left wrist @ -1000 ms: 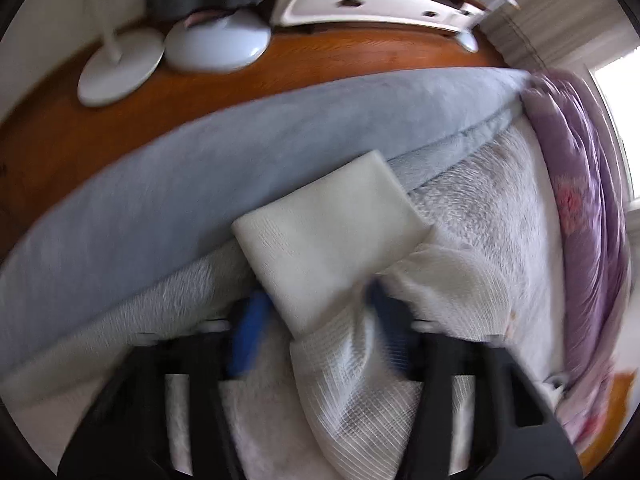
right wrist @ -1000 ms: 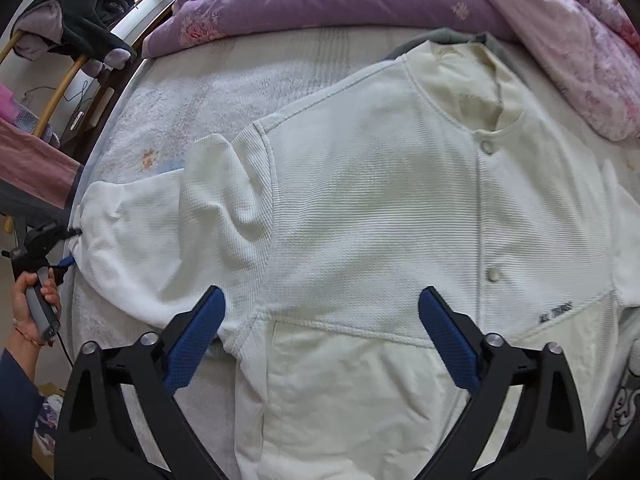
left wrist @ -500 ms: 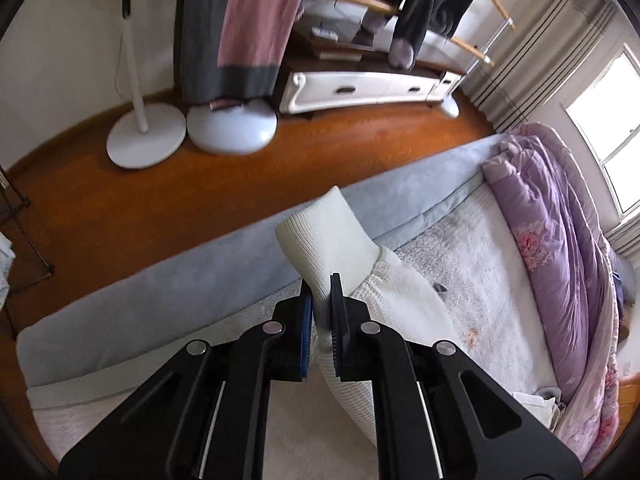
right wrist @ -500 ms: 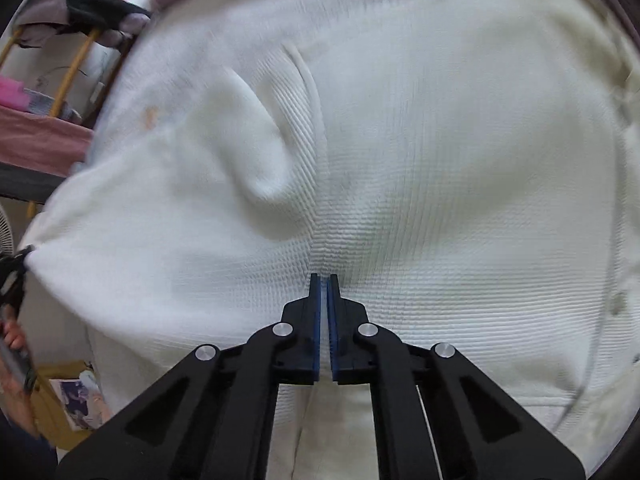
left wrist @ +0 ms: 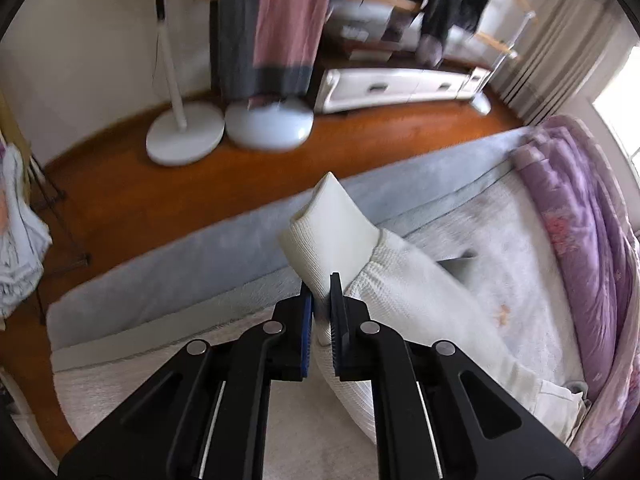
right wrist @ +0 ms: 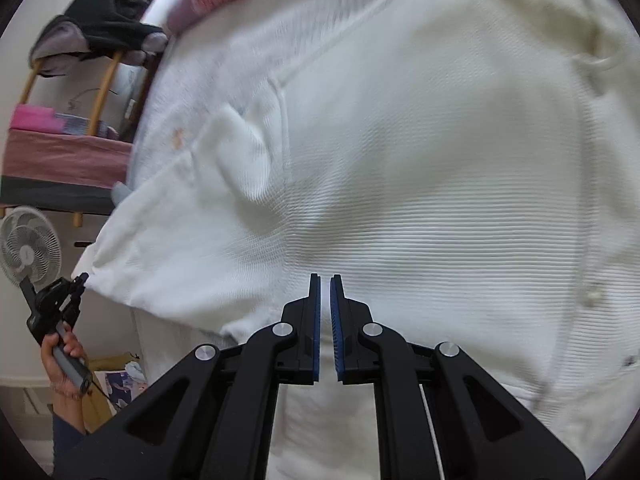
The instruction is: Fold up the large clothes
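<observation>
1. White jacket (right wrist: 420,168) lies spread on the bed (left wrist: 472,248); its sleeve (left wrist: 404,292) is raised off the sheet.
2. Left gripper (left wrist: 321,292): fingers clamped on the sleeve cuff (left wrist: 332,232).
3. Right gripper (right wrist: 325,292): fingers nearly closed, narrow gap, over the jacket body; whether they pinch fabric, cannot tell.
4. Purple quilt (left wrist: 576,248) along the bed's far side.

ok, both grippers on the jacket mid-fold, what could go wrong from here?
Left gripper pinches only the sleeve cuff; it may slip out during the swing. Right gripper looks shut on the white jacket near the armpit seam, a thin bite that could let go. The sleeve may land bunched.
</observation>
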A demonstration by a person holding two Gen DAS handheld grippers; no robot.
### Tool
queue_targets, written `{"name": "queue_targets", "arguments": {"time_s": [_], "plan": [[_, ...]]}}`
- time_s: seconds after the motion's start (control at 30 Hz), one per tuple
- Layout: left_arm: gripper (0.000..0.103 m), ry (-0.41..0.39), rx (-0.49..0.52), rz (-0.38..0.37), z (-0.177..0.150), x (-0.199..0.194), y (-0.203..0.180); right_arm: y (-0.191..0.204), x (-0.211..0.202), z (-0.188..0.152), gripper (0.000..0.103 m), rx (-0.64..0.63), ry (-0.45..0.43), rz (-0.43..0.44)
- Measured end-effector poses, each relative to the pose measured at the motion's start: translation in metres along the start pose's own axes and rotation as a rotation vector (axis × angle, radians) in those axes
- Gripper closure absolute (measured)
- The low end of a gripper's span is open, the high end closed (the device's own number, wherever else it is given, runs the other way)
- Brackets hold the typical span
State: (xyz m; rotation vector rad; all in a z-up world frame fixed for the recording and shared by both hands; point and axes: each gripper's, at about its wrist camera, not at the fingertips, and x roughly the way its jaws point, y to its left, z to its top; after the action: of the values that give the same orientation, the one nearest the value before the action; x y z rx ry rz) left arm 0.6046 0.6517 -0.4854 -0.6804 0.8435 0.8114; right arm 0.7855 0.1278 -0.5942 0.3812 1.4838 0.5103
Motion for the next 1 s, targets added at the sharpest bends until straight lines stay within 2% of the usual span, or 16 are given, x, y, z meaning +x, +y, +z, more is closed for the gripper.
{"name": "queue_targets", "arguments": {"time_s": [0.13,0.2,0.3,0.4,0.53,0.63,0.77,0.83,0.9,0.93,1.0], "plan": [[0.096,-0.126,0.102,-0.092,-0.014,-0.077,-0.056,-0.034,-0.059,-0.009,0.096,0.003,-0.081,-0.010],[0.096,-0.177,0.186,-0.160,-0.032,-0.120,-0.100,-0.056,-0.093,-0.012,0.096,0.021,-0.133,-0.028],[0.096,-0.216,0.310,-0.267,-0.078,-0.167,-0.178,-0.095,-0.153,-0.018,0.096,0.055,-0.216,-0.067],[0.096,-0.207,0.423,-0.351,-0.135,-0.188,-0.256,-0.138,-0.205,-0.022,0.096,0.101,-0.306,-0.125],[0.095,-0.102,0.554,-0.443,-0.241,-0.184,-0.357,-0.205,-0.273,-0.037,0.096,0.182,-0.413,-0.203],[0.095,-0.013,0.685,-0.459,-0.339,-0.165,-0.425,-0.254,-0.309,-0.044,0.096,0.246,-0.463,-0.262],[0.095,0.108,0.827,-0.442,-0.443,-0.136,-0.471,-0.321,-0.348,-0.063,0.096,0.334,-0.508,-0.342],[0.095,0.136,0.878,-0.438,-0.476,-0.127,-0.481,-0.358,-0.365,-0.080,0.096,0.397,-0.530,-0.376],[0.095,0.150,0.918,-0.416,-0.502,-0.120,-0.486,-0.398,-0.382,-0.094,0.090,0.484,-0.538,-0.426],[0.095,0.161,0.926,-0.411,-0.510,-0.118,-0.487,-0.418,-0.388,-0.103,0.086,0.539,-0.550,-0.438],[0.095,0.166,0.923,-0.406,-0.516,-0.115,-0.487,-0.451,-0.400,-0.119,0.072,0.639,-0.556,-0.483]]}}
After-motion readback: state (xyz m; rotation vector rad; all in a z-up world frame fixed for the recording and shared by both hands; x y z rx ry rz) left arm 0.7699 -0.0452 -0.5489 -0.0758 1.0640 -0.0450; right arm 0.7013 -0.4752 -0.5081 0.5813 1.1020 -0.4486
